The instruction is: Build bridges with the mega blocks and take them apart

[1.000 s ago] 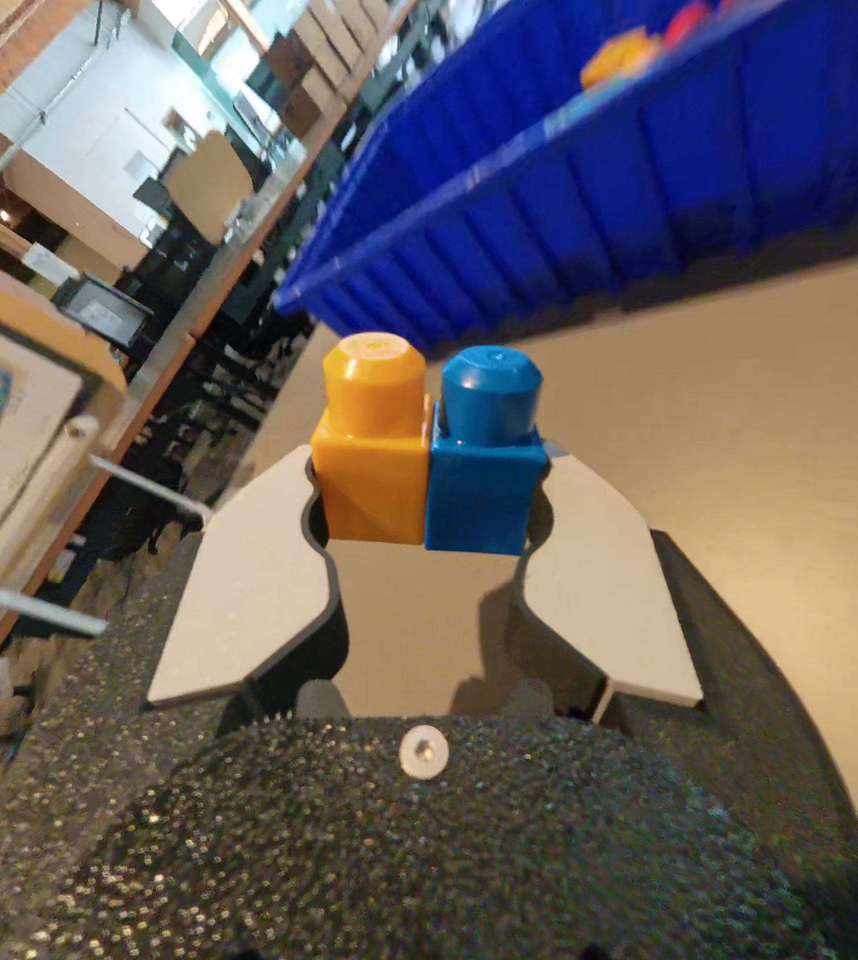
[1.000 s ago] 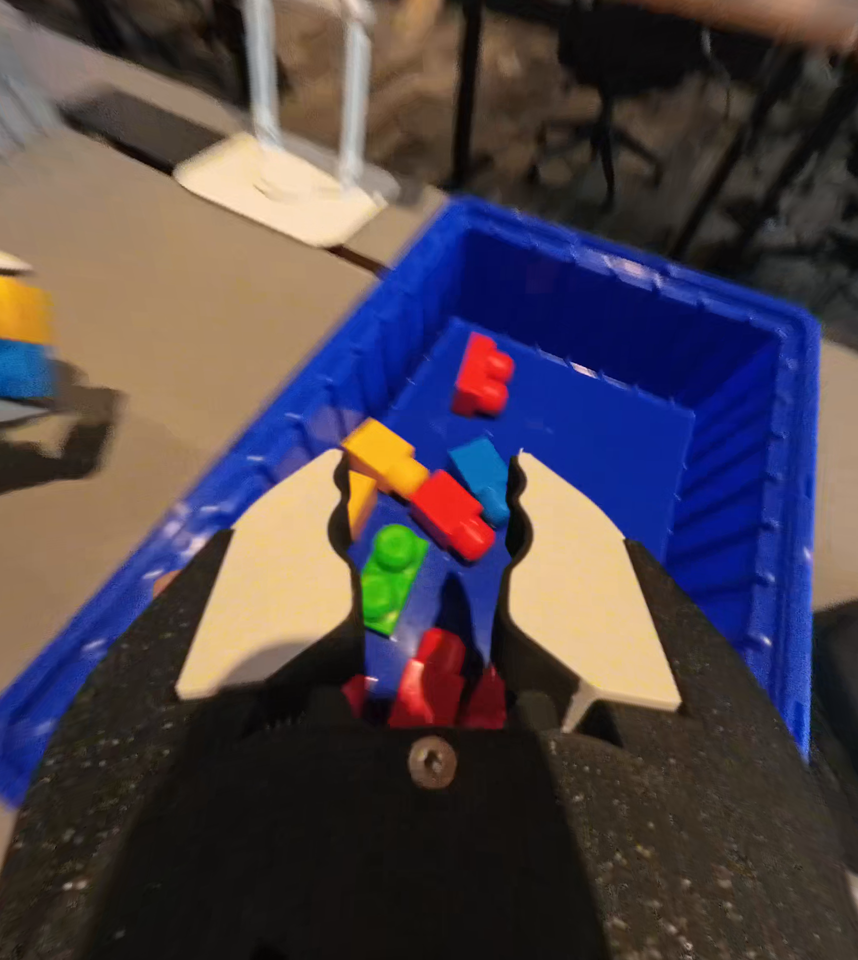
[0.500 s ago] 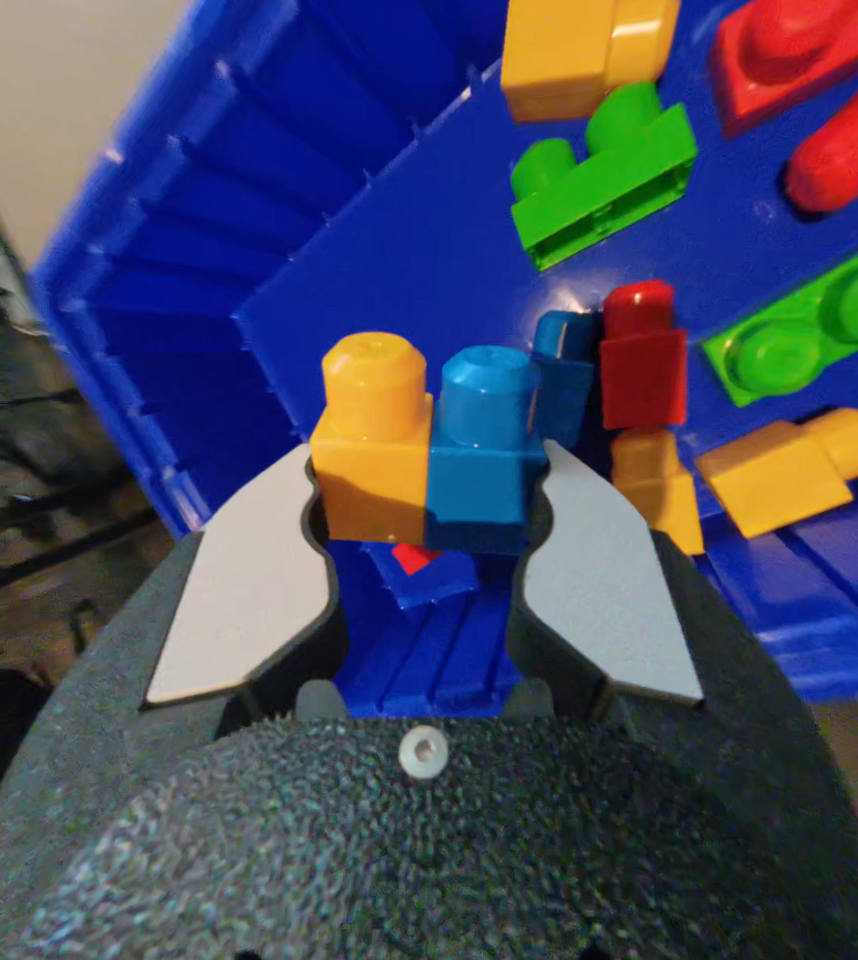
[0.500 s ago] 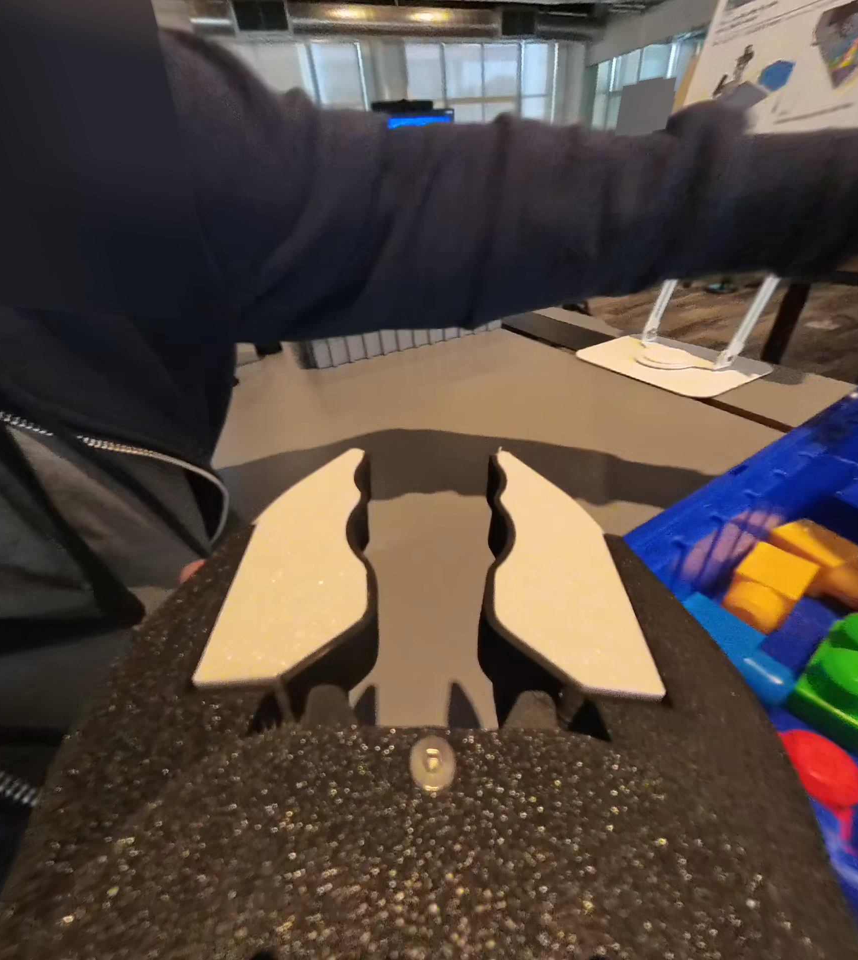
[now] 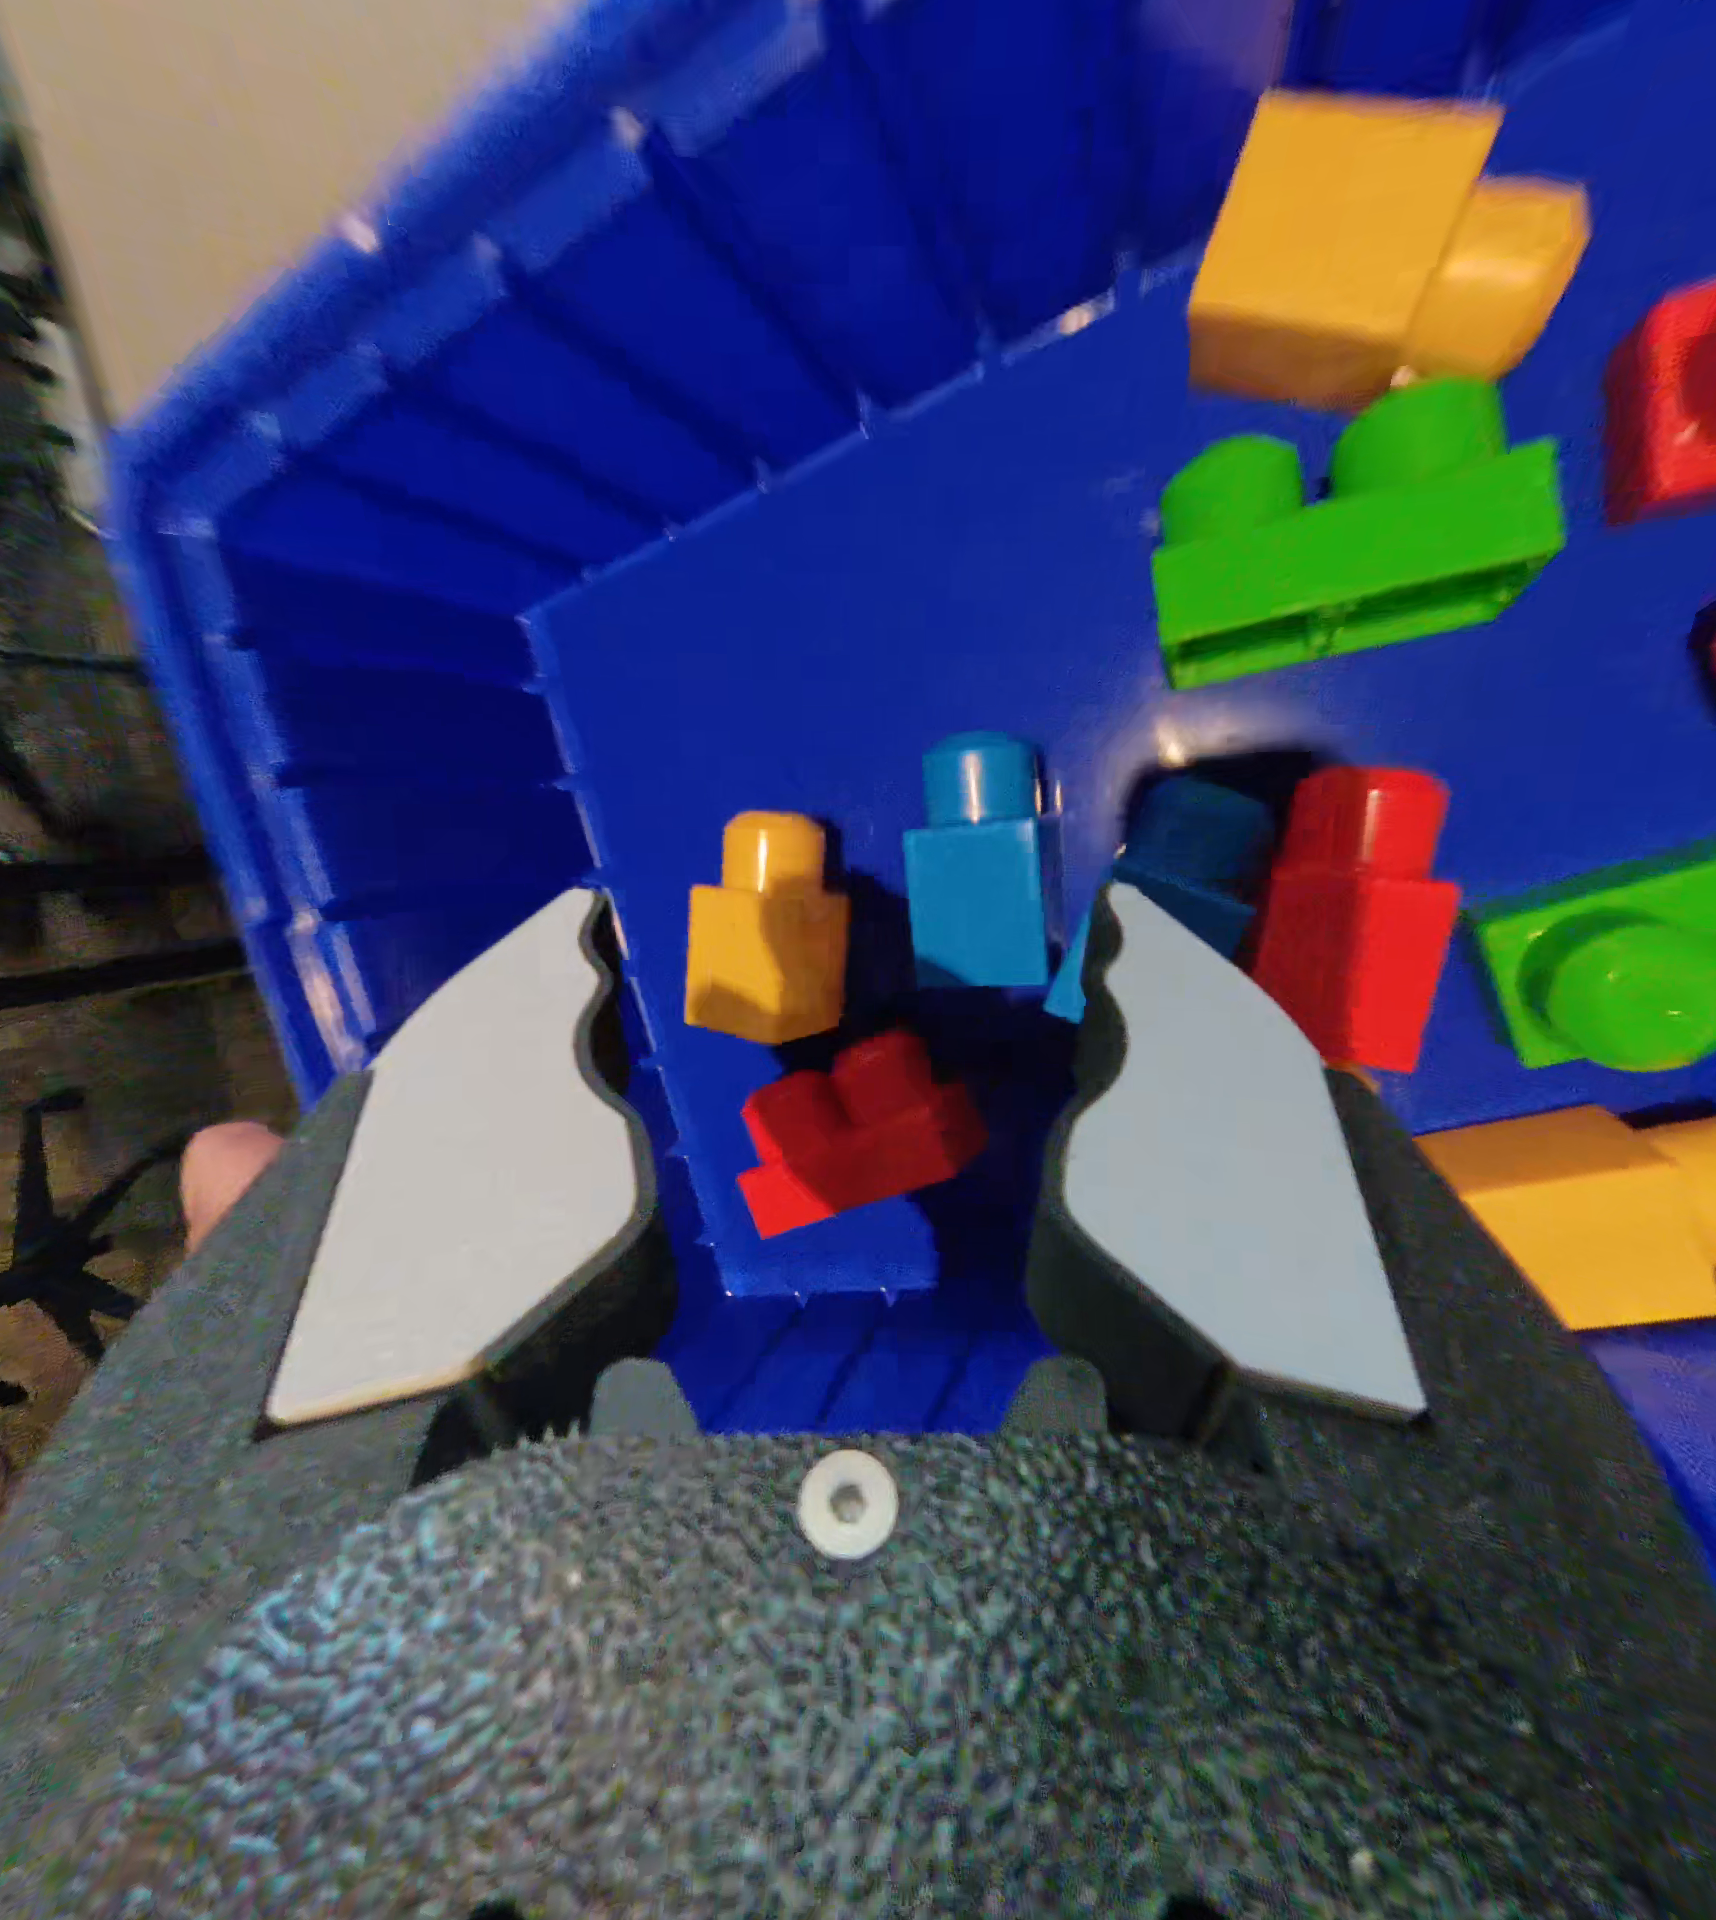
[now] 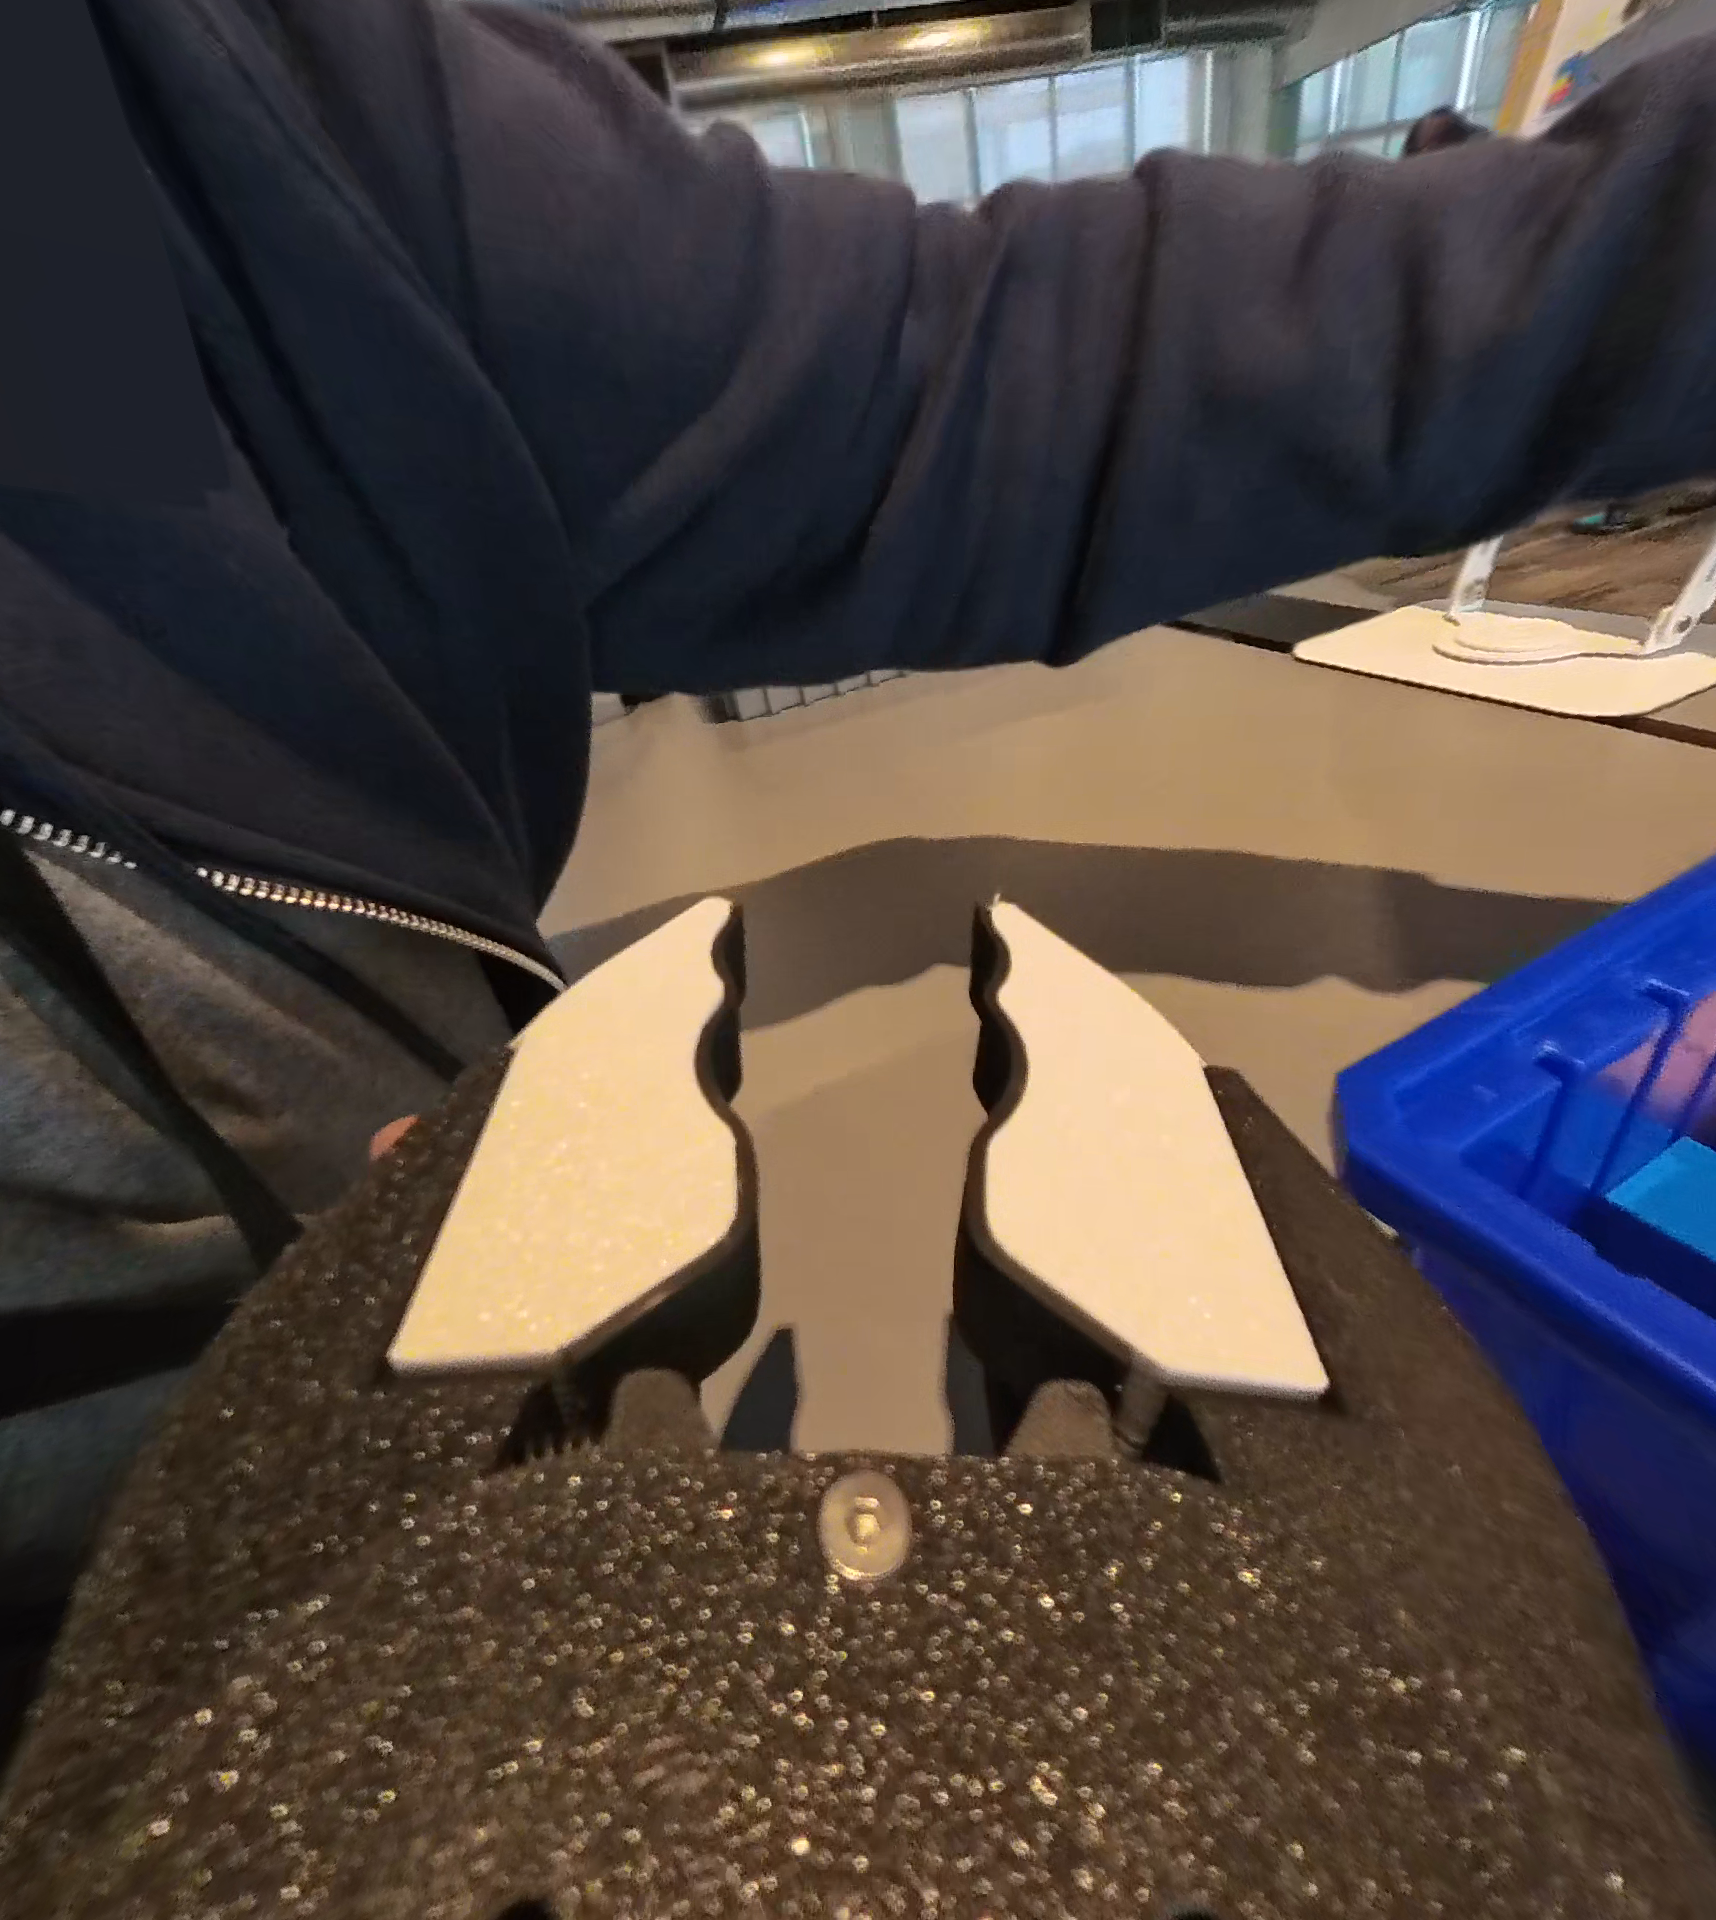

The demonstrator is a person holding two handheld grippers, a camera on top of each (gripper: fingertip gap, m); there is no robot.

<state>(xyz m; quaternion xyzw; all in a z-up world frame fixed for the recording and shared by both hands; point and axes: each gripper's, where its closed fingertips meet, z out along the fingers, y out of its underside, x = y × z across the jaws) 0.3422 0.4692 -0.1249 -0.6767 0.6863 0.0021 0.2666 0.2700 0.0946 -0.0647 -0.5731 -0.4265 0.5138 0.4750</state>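
In the left wrist view my left gripper (image 5: 849, 904) is open and empty above the blue bin (image 5: 397, 540). A small yellow block (image 5: 766, 935) and a small blue block (image 5: 979, 883) are just beyond the fingertips, apart from both fingers, over the bin floor. A small red block (image 5: 859, 1127) lies below them. In the right wrist view my right gripper (image 6: 856, 920) is open and empty, over the tan table (image 6: 1093, 769), left of the bin (image 6: 1560, 1226).
The bin holds several more blocks: yellow (image 5: 1353, 239), green (image 5: 1353, 540), red (image 5: 1353, 914), green (image 5: 1654, 956), yellow (image 5: 1602, 1216). A person's dark sleeve (image 6: 1041, 416) stretches across the right wrist view. A white stand base (image 6: 1498, 655) sits on the table behind.
My left gripper carried the yellow and blue blocks over the bin, then opened and let them go. My right gripper swung out of the bin to the table beside it.
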